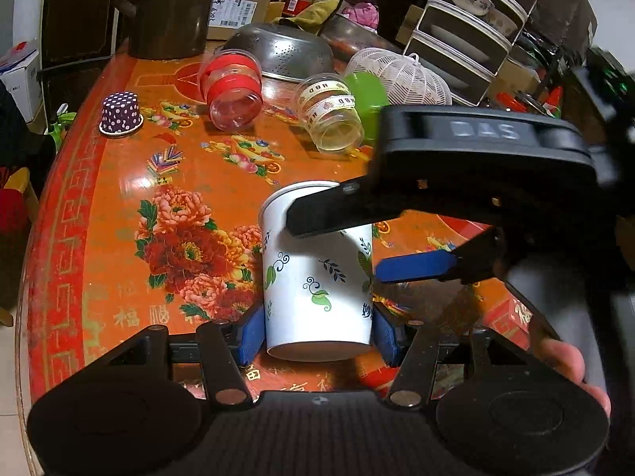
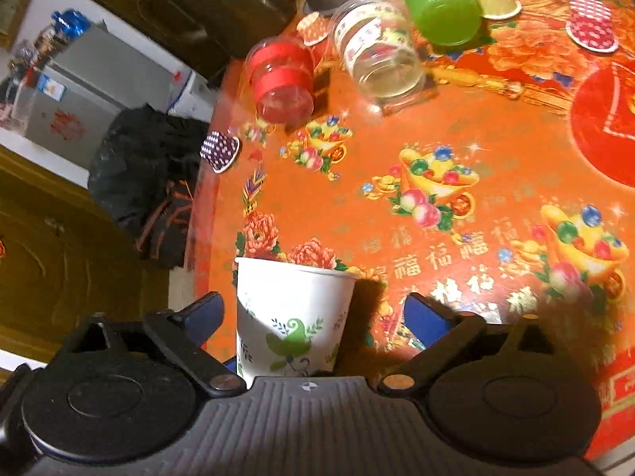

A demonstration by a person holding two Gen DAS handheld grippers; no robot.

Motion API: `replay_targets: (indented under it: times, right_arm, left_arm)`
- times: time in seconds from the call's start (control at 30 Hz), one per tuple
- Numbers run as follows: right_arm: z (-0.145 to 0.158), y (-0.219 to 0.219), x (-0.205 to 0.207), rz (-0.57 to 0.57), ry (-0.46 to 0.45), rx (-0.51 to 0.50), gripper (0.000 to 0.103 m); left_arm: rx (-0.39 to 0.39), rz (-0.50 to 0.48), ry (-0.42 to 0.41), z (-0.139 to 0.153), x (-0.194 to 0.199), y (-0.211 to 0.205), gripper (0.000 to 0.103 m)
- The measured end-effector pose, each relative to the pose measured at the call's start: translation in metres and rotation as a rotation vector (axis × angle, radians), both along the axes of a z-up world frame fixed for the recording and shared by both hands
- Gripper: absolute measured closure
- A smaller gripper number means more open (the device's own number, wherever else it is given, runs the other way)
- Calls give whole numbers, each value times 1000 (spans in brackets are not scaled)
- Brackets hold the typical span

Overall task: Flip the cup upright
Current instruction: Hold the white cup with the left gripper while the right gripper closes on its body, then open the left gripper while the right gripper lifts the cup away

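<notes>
A white paper cup with green leaf prints [image 1: 317, 273] is held above the orange table, its base toward the left wrist camera and its rim away. My left gripper [image 1: 317, 333] is shut on the cup near its base, blue pads [image 1: 250, 335] pressed on both sides. My right gripper [image 1: 337, 246] comes in from the right and straddles the cup's upper part, jaws wide and apart from it. In the right wrist view the cup [image 2: 291, 317] sits between my right gripper's [image 2: 317, 317] open blue fingers [image 2: 206, 315], with gaps on both sides.
On the floral orange table [image 1: 119, 214] lie a red-banded clear jar [image 1: 232, 91], a clear labelled jar [image 1: 333, 115] and a green cup [image 1: 367, 99]. A purple dotted cup [image 1: 120, 113] stands inverted at left. A metal colander [image 1: 281, 49], a white basket [image 1: 401, 79] and a dish rack [image 1: 472, 27] stand behind.
</notes>
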State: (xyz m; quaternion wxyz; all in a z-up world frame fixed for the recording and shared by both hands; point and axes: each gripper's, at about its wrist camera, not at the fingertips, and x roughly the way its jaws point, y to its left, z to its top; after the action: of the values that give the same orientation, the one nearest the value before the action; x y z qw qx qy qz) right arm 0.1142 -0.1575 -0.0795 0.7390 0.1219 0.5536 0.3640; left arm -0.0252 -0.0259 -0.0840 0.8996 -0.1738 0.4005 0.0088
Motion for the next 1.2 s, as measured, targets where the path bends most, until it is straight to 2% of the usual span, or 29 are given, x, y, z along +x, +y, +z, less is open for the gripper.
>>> replay_targets:
  times: [0.43, 0.87, 1.0, 1.1, 1.2]
  right_arm:
    - [7, 25, 8, 18, -37, -82, 29]
    - [7, 28, 6, 32, -56, -89, 31]
    - [6, 27, 8, 35, -48, -82, 31]
    - [5, 26, 8, 34, -45, -77, 31]
    - [5, 25, 8, 35, -43, -74, 31]
  left_arm:
    - [-21, 4, 5, -2, 1, 1, 43]
    - [-12, 9, 15, -3, 1, -1, 44]
    - [14, -5, 14, -2, 1, -3, 43]
    - [24, -7, 11, -1, -1, -4, 31]
    - [22, -15, 1, 1, -5, -4, 29]
